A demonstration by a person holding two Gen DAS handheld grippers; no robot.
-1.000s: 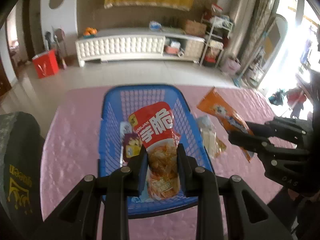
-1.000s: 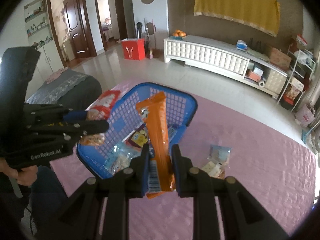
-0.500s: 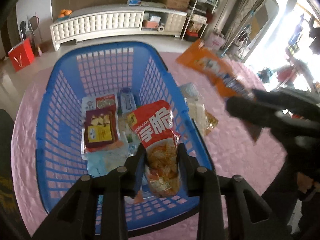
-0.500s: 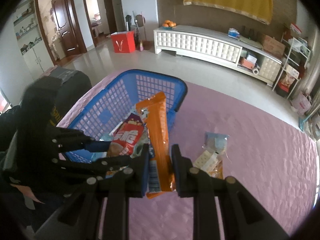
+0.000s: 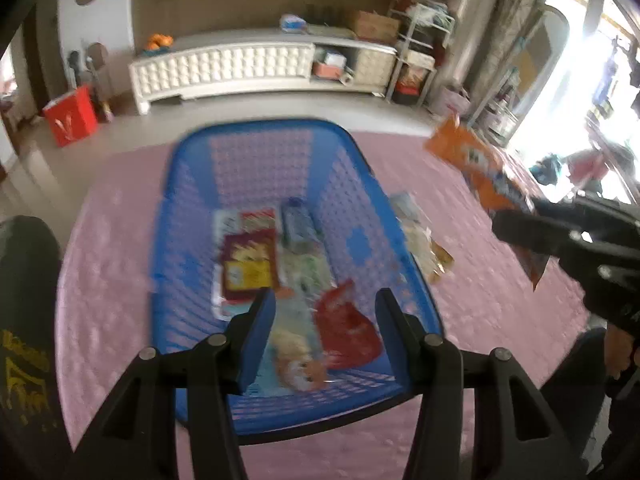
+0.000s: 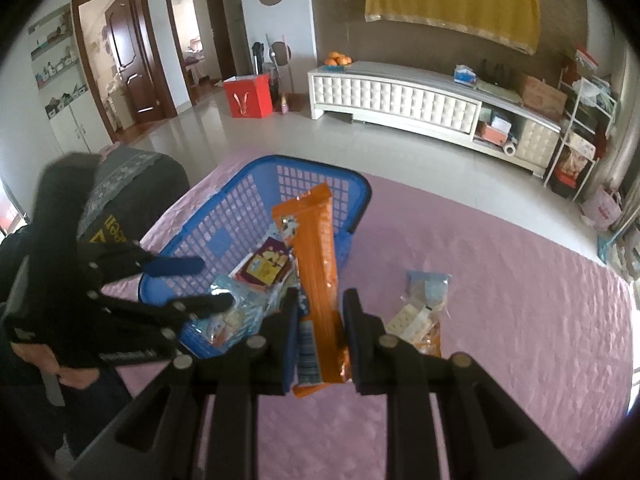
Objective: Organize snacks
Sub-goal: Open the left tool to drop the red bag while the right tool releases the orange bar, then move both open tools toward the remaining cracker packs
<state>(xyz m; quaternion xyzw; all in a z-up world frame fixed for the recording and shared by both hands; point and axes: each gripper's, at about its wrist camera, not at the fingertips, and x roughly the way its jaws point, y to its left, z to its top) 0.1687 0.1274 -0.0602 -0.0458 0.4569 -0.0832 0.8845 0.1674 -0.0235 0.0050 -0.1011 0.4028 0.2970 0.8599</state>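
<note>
The left gripper [image 5: 324,316] hangs over the near end of a blue basket [image 5: 192,216], its jaws spread wide and holding nothing. Between and below the fingers, a red pouch [image 5: 346,326] lies inside the basket at its near right corner, beside a blurred pale packet [image 5: 294,354]. Farther in, a maroon-and-yellow packet [image 5: 250,264] lies flat on the basket floor, with a light blue packet [image 5: 298,224] just to its right; motion blur hides their print.

The right gripper [image 6: 320,320], at the right of the basket, is pinching an orange pack [image 6: 316,264] near its lower end, where a barcode shows. The pack stands nearly upright, its top reaching in front of the basket's far rim in the right wrist view. From the left wrist camera the same pack [image 5: 476,172] is seen raised in the air right of the basket, well clear of the cloth.

On the pink tablecloth [image 6: 500,340], just right of the basket, lies a loose heap of clear-wrapped snacks [image 6: 420,308], touching the cloth and apart from the basket wall. A dark chair back [image 5: 24,320] with yellow lettering sits at the near left.

Beyond the table, a red bag [image 6: 250,96] stands on the tiled floor, and a long white cabinet [image 6: 400,100] with oranges [image 6: 338,58] on its left end runs along the far wall under a yellow cloth [image 6: 452,0].
</note>
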